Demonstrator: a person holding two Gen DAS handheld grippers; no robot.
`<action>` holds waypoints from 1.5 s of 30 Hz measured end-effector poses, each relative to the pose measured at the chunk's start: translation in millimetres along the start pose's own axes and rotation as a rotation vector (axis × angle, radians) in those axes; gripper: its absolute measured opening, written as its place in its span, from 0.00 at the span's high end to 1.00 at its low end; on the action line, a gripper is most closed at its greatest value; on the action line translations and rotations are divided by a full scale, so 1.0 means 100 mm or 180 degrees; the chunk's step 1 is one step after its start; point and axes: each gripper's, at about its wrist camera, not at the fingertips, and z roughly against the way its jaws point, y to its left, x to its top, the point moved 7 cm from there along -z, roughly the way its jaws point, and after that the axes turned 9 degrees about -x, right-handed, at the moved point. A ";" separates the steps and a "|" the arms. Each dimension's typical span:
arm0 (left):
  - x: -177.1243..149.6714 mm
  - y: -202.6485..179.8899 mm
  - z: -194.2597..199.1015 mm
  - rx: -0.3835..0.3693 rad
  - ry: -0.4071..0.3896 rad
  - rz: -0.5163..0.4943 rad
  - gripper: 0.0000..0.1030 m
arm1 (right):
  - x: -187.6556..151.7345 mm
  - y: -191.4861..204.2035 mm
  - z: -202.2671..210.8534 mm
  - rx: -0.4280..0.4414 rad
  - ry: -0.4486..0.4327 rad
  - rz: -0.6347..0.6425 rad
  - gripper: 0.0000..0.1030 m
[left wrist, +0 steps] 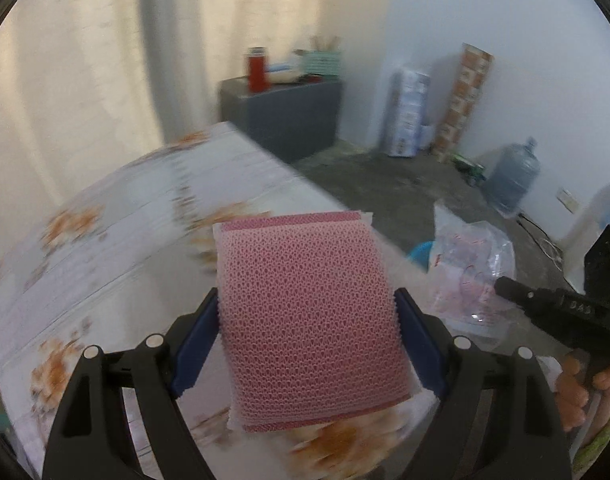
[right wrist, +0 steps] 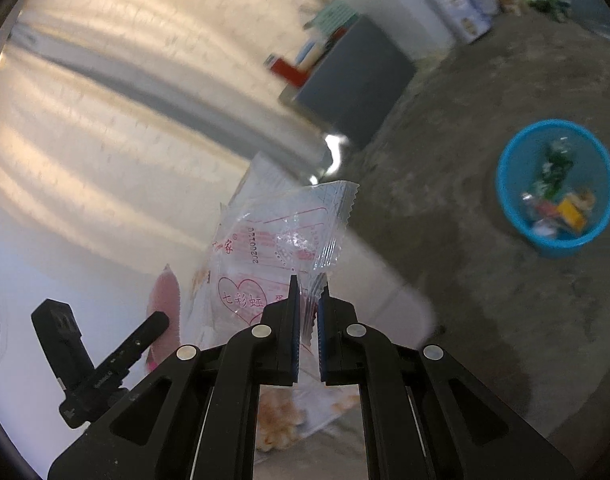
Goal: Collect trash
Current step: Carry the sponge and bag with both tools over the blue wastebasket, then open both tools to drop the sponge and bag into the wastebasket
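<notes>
A pink mesh scrub sponge [left wrist: 301, 272] in a clear sleeve sits between the blue pads of my left gripper [left wrist: 307, 300], which is shut on its two sides above the floral table [left wrist: 117, 220]. The sponge's edge [right wrist: 163, 304] also shows at the left of the right wrist view. My right gripper [right wrist: 309, 284] is shut on the lower edge of a clear plastic wrapper [right wrist: 281, 236] with red print, held up past the table's edge. The same wrapper [left wrist: 471, 268] hangs to the right in the left wrist view. A blue bin [right wrist: 557, 188] holding several pieces of trash stands on the floor to the right.
A grey cabinet [left wrist: 289, 116] with a red flask and boxes on top stands by the curtain. Tall packages [left wrist: 407, 112] lean in the corner, and a water jug [left wrist: 513, 176] sits by the wall. Bare concrete floor [right wrist: 445, 220] lies between the table and the bin.
</notes>
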 end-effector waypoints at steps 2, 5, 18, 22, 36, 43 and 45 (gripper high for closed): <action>0.11 -0.22 -0.17 -0.0101 0.0066 -0.0094 0.20 | 0.09 -0.22 0.10 -0.0064 -0.0103 -0.0111 0.95; 0.27 -0.64 -0.52 -0.0277 0.0228 -0.0269 0.20 | 0.25 -0.63 0.27 -0.0204 -0.0269 -0.0305 0.95; 0.40 -1.88 -2.36 -0.0626 0.1239 -0.0478 0.20 | 0.65 -2.30 0.37 -0.0963 -0.0579 -0.1079 0.94; 0.32 -2.09 -2.92 -0.0643 0.1525 -0.0459 0.20 | 0.71 -2.67 0.26 -0.1095 -0.0513 -0.1210 0.94; 0.19 -2.47 -3.95 -0.0747 0.1788 -0.0220 0.09 | 0.88 -3.35 -0.63 -0.1574 -0.0119 -0.1228 0.78; 0.22 -2.39 -3.90 -0.0770 0.1641 -0.0189 0.06 | 0.80 -3.39 -0.66 -0.1716 -0.0143 -0.1061 0.68; 0.26 -2.36 -3.85 -0.0774 0.1599 -0.0115 0.06 | 0.79 -3.37 -0.59 -0.1795 -0.0200 -0.0973 0.66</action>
